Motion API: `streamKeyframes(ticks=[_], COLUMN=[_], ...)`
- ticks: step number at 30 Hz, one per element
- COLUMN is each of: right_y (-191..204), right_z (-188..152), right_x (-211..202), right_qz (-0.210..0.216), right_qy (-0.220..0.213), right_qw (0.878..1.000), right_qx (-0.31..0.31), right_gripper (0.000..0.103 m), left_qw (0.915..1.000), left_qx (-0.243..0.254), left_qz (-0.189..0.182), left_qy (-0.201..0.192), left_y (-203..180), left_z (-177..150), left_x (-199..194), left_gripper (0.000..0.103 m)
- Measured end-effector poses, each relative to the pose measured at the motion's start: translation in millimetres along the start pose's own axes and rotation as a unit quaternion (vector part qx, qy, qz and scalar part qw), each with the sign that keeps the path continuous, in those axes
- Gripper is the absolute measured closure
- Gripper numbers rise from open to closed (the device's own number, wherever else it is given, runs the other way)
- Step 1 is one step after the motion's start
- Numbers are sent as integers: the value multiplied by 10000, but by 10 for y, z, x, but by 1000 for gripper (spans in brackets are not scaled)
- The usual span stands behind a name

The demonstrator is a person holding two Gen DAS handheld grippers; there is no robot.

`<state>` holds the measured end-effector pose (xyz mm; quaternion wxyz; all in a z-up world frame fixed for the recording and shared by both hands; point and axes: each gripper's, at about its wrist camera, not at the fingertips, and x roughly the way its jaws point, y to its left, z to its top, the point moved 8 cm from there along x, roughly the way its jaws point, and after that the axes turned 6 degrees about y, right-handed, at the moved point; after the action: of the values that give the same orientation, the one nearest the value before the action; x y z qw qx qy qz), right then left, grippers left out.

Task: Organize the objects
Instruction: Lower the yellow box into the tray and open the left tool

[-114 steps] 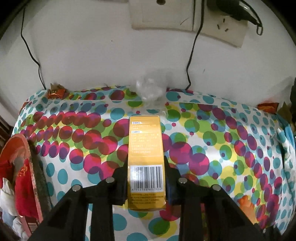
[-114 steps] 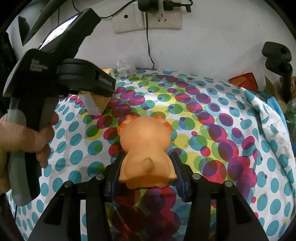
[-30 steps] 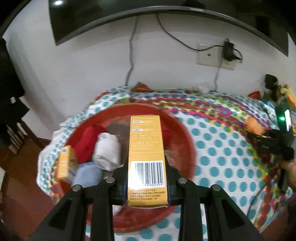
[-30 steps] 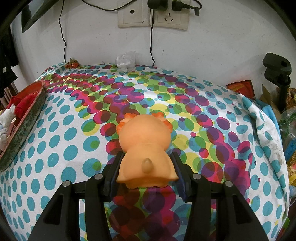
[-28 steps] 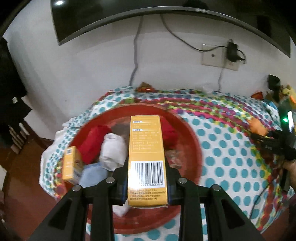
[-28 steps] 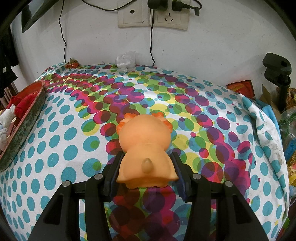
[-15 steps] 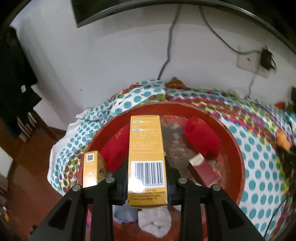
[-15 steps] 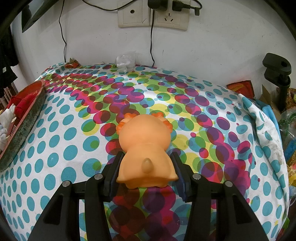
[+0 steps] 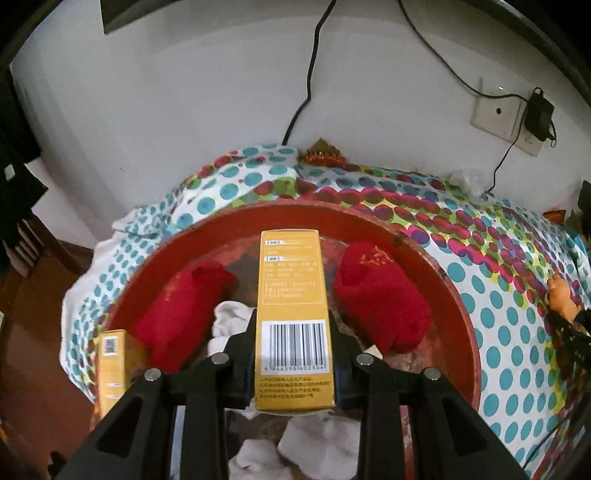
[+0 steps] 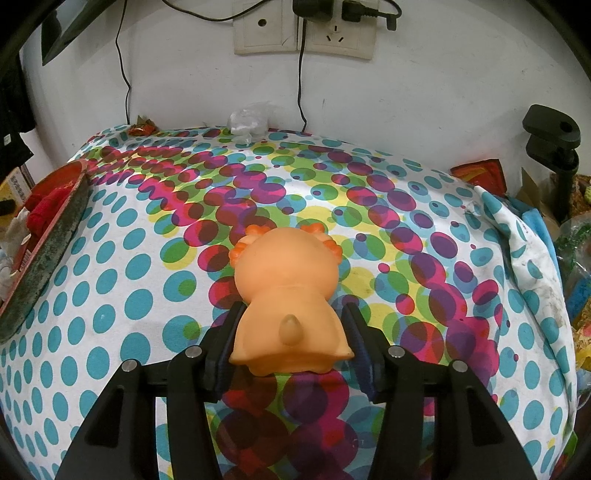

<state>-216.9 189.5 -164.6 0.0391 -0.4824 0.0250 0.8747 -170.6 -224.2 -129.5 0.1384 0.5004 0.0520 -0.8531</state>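
My left gripper (image 9: pixel 293 332) is shut on a tall yellow box (image 9: pixel 293 291) with a barcode and holds it over a round red basin (image 9: pixel 458 295). In the basin lie two red rolled socks (image 9: pixel 184 306) (image 9: pixel 380 299), white socks (image 9: pixel 229 317) and a second yellow box (image 9: pixel 112 365) by the left rim. An orange rubber animal toy (image 10: pixel 288 280) stands on the dotted cloth between the fingers of my right gripper (image 10: pixel 291 328). Those jaws are opening, and a thin gap shows at the right pad. The toy (image 9: pixel 561 295) also shows small at the right edge of the left wrist view.
The basin (image 10: pixel 55 236) sits at the table's left end. The dotted tablecloth (image 10: pixel 147 295) covers the table up to a white wall with sockets (image 10: pixel 303 33) and hanging cables. A crumpled plastic bag (image 10: pixel 249 122) lies by the wall. A black clamp (image 10: pixel 554 140) and clutter stand at the right.
My left gripper has carried the yellow box left and lower, over the middle of the basin, which now fills the view. My right gripper stayed put; its jaws stand slightly wider around the toy.
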Motion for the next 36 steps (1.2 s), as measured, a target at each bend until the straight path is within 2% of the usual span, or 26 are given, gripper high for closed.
streamKeyframes(ticks=[8,13,14,16,22,28,31,34,36], right_y=[15,-2,-21,-15,-15,55,72,44,-3], right_z=[0,-6,-18,-14,-13,16,13,-5,-19], right_x=[3,11,0,1,0,18,14,-8,-23], right_qz=[-24,-66,-72,-77,-92,-201,-266,-309,-329], right_qy=[1,6,6,7,7,-4,-15,-33,-45], right_qw=[10000,10000,10000,10000,9999,9997,9996,9995,9994], right_qx=[15,37,37,42,53,130,95,40,0], right_gripper=[53,52,52,52,52,52,53,55,56], left_qw=[9998,9989,9989,9991,9987,9947,9945,9955,9959], left_qx=[60,312,325,301,483,911,942,806,697], left_qz=[118,259,198,55,144,332,201,-134,-156], left_qy=[161,243,266,304,110,-334,-401,-474,-548], left_y=[-5,-86,-100,-119,-155,-291,-339,-338,-290], left_z=[-3,-68,-85,-109,-175,-335,-481,-677,-805], left_x=[166,216,221,216,64,-280,-412,-543,-625], left_gripper=[72,71,71,64,61,61,61,61,61])
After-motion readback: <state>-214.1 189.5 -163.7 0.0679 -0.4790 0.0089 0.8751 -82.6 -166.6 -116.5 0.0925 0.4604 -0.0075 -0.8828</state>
